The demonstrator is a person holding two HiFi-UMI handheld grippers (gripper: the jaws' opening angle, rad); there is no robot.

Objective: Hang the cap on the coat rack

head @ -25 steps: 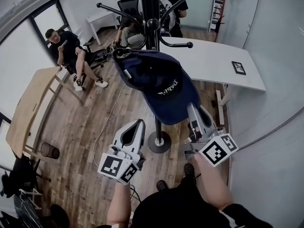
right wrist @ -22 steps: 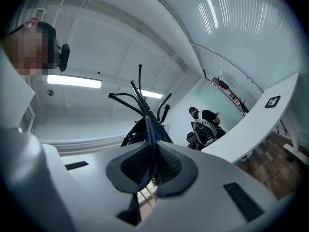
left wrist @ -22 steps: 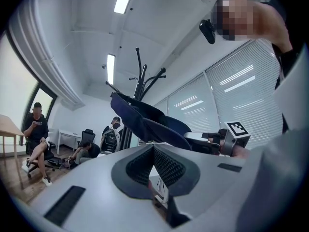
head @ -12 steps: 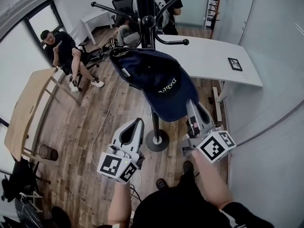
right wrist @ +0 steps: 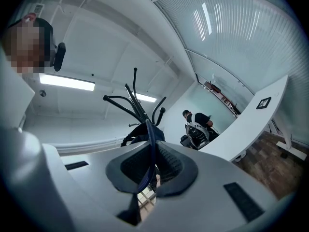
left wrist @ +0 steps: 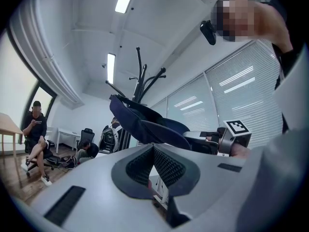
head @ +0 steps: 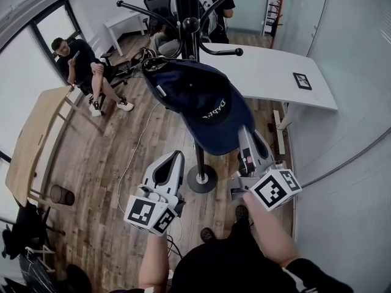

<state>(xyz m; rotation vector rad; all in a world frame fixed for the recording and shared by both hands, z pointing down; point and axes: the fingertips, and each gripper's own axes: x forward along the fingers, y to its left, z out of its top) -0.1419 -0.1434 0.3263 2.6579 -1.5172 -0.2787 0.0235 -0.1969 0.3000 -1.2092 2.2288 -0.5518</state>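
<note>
A navy cap [head: 208, 105] is held aloft at the centre of the head view, right in front of the coat rack [head: 186, 17], whose black pole rises out of the top of the frame. The right hand-held gripper [head: 247, 140], at lower right of centre, is clamped on the brim's edge (its own view shows the dark fabric pinched between the two pads [right wrist: 166, 166]). Gripping by the stiff brim leaves the crown and rear opening free and turned up toward the hooks [head: 220, 52] at upper centre, which looks like the point of the hold. Whether the back strap already touches a hook cannot be told from here.

The left hand-held gripper [head: 176, 160] hangs lower and left of centre, jaws pressed together on nothing, apart from the cap; it seems kept clear so one arm alone can steer the lift. The rack's round base [head: 201, 179] stands on the wooden floor [head: 110, 163] between the two grippers; a white surface [head: 269, 72] lies at upper right.
</note>
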